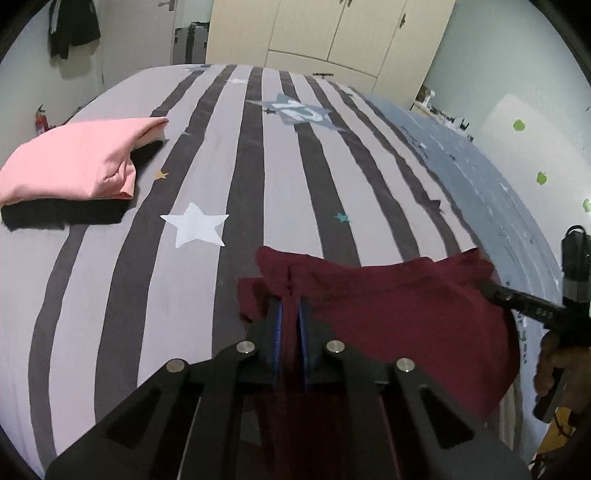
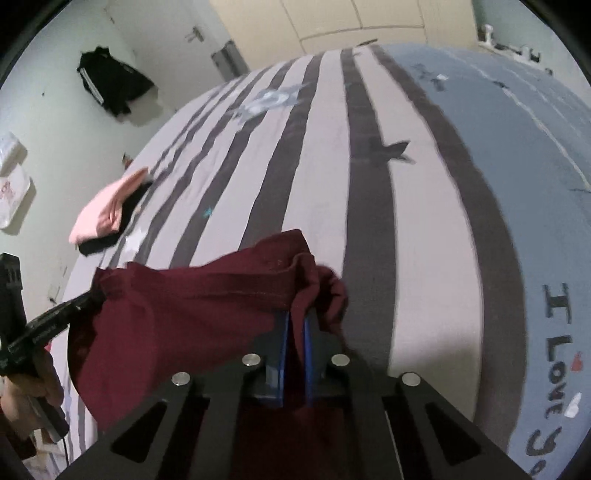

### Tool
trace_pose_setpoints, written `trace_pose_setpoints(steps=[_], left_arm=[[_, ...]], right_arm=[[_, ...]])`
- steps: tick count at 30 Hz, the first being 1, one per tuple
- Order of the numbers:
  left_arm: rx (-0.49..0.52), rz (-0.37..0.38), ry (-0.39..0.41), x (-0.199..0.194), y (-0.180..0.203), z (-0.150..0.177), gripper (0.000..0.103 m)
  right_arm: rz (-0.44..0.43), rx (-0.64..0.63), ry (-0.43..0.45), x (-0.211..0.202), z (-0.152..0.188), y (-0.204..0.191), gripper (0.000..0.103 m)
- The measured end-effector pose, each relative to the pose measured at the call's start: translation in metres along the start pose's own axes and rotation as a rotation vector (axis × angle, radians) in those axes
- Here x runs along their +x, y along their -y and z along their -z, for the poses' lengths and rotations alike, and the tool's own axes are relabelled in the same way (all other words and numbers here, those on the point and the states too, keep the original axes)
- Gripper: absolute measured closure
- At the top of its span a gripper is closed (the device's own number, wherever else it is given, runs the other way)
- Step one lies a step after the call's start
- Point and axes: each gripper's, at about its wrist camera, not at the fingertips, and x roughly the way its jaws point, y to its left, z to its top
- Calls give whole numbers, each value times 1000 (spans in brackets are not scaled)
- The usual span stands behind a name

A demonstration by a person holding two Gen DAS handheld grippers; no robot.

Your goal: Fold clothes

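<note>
My left gripper [image 1: 290, 314] and right gripper [image 2: 295, 325] each have their fingers closed on an edge of the maroon garment [image 1: 399, 317], stretching it taut at lower centre above the bed [image 1: 258, 166], probably to straighten it for folding. Folded clothes [image 1: 70, 162] lie upper left.

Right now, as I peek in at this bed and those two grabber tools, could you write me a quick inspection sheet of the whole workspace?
Surface: striped bedspread with star prints, blue-grey section on its right.
Job's things: maroon garment held up between both grippers; folded pink garment stacked on a black garment.
Clutter: nothing seen.
Grippers: left gripper and right gripper each shut on maroon fabric.
Cables: nothing seen clearly.
Surroundings: cream wardrobe, dark jacket hanging on the wall, red fire extinguisher, green wall stickers.
</note>
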Motion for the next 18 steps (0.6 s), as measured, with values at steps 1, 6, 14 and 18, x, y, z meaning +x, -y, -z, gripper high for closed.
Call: trace_pose_setpoints(steps=[1,6,14,18], left_arm=[[12,-15,-19,7,0,1,96],[19,-29,-51,23,-1,7,96],[-4,-41,31,-3,3,3,86],[21,-77,126,-36,18,3,84]], right_arm=[[4,8,8,-3,0,2,97],[47,17,-24,16,8,9,98],[89,-34,64,-10,3,0,90],[112,-91,161,-43,-2,-15,90]])
